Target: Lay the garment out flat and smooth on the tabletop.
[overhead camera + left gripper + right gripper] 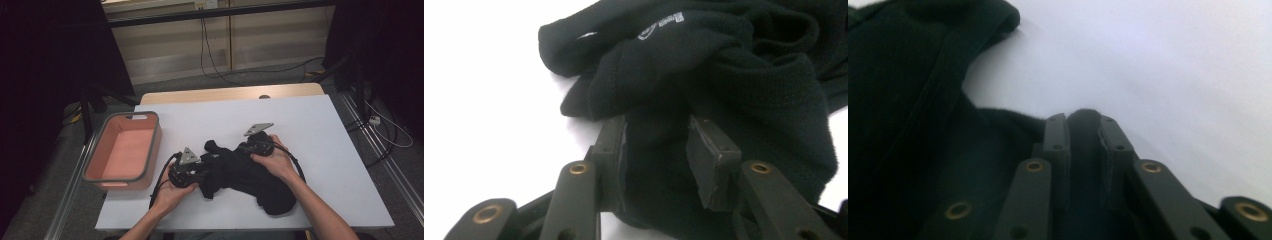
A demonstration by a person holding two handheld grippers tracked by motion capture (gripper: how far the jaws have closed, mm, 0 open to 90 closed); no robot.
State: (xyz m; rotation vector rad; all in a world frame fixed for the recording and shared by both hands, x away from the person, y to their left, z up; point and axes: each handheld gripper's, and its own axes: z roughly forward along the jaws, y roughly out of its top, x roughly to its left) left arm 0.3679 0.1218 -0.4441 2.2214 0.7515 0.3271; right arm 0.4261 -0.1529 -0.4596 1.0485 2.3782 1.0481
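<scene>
Across the centre of the high view: one table (pixel 320 130), white top, with a strip of pale wood showing along its far edge.

Item 2. Black garment (pixel 245 175), knit fabric, lying crumpled on the white top at lower centre of the high view, between the two hands, with its bulk spreading toward the lower right. In the left gripper view it takes up the upper right, and small white printed lettering shows on a fold near the top of the frame. In the right gripper view it takes up the left side.

Item 3. Bin (pixel 100 150), salmon-pink plastic with a grey rim, rectangular, at centre left of the high view on the table's left edge, just left of the left hand and apart from the garment.

Item 4. Left gripper (pixel 186 169), held in the left hand, at the garment's left end. In its own view (pixel 656 150) the two black jaws stand partly apart with a thick fold of the cloth pinched between their pads.

Item 5. Right gripper (pixel 257 142), held in the right hand, at the garment's upper edge. In its own view (pixel 1084 132) the jaws are drawn nearly together, clamped on a narrow ridge of the black fabric.

Item 6. Grey three-cornered plates, one on top of each gripper.
</scene>
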